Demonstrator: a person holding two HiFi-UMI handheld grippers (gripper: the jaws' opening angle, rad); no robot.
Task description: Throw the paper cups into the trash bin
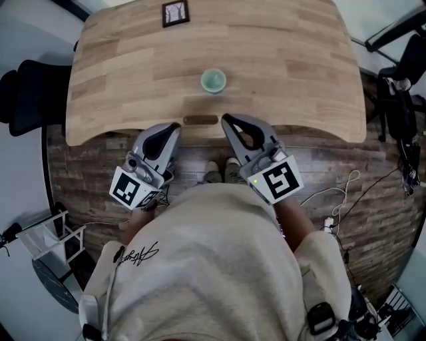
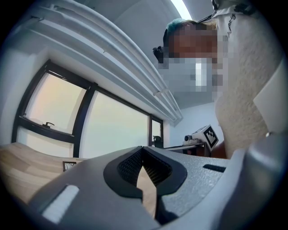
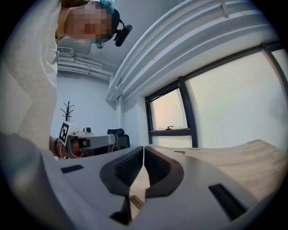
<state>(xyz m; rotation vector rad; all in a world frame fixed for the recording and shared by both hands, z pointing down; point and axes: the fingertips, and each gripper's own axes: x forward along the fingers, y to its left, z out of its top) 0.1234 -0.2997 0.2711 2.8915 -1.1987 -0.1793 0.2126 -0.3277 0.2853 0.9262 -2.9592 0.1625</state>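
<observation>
Both my grippers hang at the near edge of the desk (image 1: 120,73), pointing roughly level across it. The left gripper (image 1: 176,126) has its fingers (image 2: 130,167) pressed together with nothing between them. The right gripper (image 1: 225,118) is the same, fingers (image 3: 129,167) closed tip to tip and empty. The only paper cup (image 1: 213,81) I see stands upright near the middle of the desk. It is beyond both sets of tips and roughly in line with the gap between them, with bare wood all around it. A small framed picture (image 1: 176,13) sits at the far edge, well clear, and a dark slot (image 1: 200,120) lies in the wood just ahead of my tips.

The step in hand, as I judge it, is the reach for the cup, so I must first open one pair of fingers wide, before I get near. The right looks a touch better placed. I should come in level, bracket the cup's wall at mid height and close gently. A thin paper wall will likely buckle under a hard squeeze, and a nudge from a closed tip would tip it over. I cannot pick out the trash bin with any certainty, so I must find it before I carry the cup anywhere.
</observation>
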